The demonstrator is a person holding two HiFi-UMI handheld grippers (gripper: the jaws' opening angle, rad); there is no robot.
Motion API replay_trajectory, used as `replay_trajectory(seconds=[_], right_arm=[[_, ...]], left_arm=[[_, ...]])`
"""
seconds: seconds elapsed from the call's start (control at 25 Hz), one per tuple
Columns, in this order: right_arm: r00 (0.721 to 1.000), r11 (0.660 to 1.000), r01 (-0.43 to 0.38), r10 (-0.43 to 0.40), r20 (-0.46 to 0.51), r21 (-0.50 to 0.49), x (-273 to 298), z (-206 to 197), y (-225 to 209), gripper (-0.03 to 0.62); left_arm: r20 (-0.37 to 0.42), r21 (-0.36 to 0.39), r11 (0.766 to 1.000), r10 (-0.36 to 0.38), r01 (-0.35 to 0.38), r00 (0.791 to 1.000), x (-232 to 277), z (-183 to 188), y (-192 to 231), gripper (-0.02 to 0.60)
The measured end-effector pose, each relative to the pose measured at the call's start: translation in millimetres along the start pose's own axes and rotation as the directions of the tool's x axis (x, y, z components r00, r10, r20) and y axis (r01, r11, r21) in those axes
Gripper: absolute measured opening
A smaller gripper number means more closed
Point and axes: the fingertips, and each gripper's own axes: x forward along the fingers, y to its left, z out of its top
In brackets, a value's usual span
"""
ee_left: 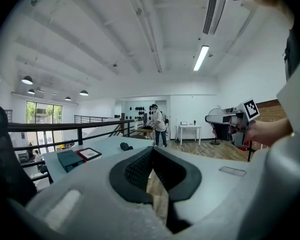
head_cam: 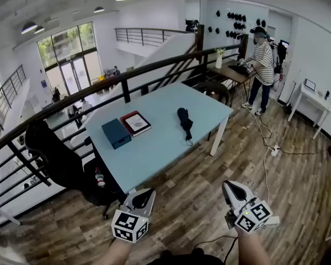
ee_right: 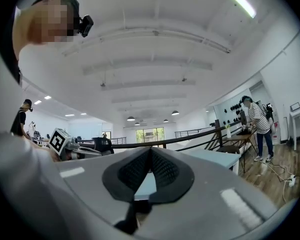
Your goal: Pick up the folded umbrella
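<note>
The folded black umbrella (head_cam: pixel 184 120) lies on the light blue table (head_cam: pixel 154 148), toward its right end, with its strap trailing toward me. The left gripper view shows the umbrella (ee_left: pixel 125 146) small and far off on the table (ee_left: pixel 105 146). Both grippers hang low over the wooden floor, well short of the table's near edge. My left gripper (head_cam: pixel 145 194) (ee_left: pixel 151 151) is shut and holds nothing. My right gripper (head_cam: pixel 232 186) (ee_right: pixel 150 151) is also shut and holds nothing. Each gripper view shows the other gripper off to one side.
A dark teal box (head_cam: pixel 116 132) and a red-edged book (head_cam: pixel 136 123) lie on the table's left half. A black office chair (head_cam: pixel 60 159) stands at its left, with a black railing (head_cam: pixel 127 79) behind. A person in a striped shirt (head_cam: pixel 260 65) works at a far desk. Cables (head_cam: pixel 267 148) cross the floor.
</note>
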Motion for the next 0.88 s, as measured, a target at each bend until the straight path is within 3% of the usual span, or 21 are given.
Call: replay_trajectory(seconds=[0.44,0.64,0.88], right_arm=[[0.999,0.996,-0.020,0.023,-0.023,0.090,9,-22,36,0.002],[1.000,0.992,-0.014,0.016,-0.015,0.129,24,-27,8,0.002],[0.999,0.978,-0.021,0.027,-0.025,0.208,52,-54,-53,0.002]], left_arm=[[0.011,-0.022,1.000,0.013,-0.012,1.000,-28,-10,27,0.002],[-0.018,-0.020,1.000,0.014,-0.015,1.000,-2,-13,35,0.002],[-0.088,-0.017,1.000,0.004,-0.005,0.996,72,-23,37,0.002]])
